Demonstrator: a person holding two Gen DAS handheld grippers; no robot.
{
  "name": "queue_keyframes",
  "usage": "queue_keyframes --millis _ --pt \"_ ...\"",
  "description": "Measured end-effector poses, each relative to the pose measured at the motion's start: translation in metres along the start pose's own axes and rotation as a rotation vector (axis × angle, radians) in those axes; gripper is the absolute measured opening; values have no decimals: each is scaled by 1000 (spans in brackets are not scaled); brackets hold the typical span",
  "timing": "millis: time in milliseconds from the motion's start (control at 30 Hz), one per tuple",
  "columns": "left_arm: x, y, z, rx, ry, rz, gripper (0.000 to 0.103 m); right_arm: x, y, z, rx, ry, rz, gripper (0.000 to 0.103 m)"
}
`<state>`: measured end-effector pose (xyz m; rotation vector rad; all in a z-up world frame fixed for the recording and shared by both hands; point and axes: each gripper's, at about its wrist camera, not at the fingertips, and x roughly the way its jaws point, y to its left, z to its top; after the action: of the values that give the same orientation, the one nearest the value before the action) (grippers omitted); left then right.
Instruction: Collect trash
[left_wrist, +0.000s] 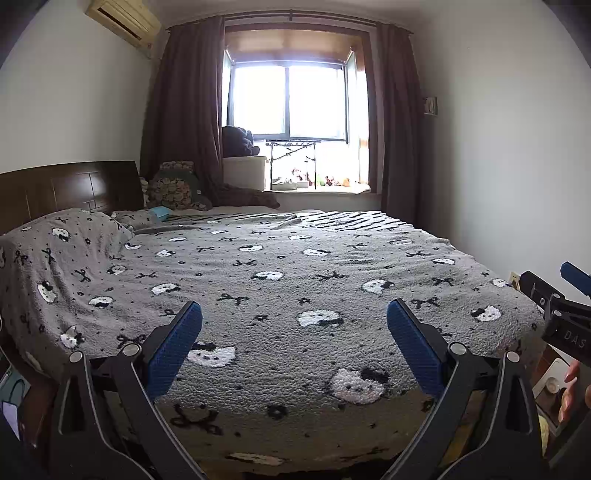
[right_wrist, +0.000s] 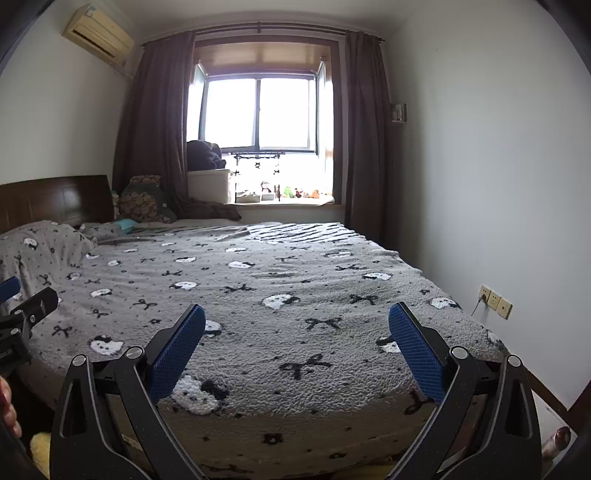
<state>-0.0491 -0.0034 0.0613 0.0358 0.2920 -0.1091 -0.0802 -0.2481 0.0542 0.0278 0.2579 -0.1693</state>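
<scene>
both hand-held grippers, left and right, were spread wide and held nothing above the near edge of the bed. its grey blanket lay bare of visible trash. further off sat a pillow, patterned cushions by the headboard, then curtains framing the window.

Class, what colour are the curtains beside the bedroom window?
Dark brown curtains, seen best in the right wrist view.
</scene>
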Motion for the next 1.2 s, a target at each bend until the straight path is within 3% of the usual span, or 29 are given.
queue_keyframes --millis 1200 --pt "1 1 -2 2 -10 28 95 8 6 -8 -16 34 3 100"
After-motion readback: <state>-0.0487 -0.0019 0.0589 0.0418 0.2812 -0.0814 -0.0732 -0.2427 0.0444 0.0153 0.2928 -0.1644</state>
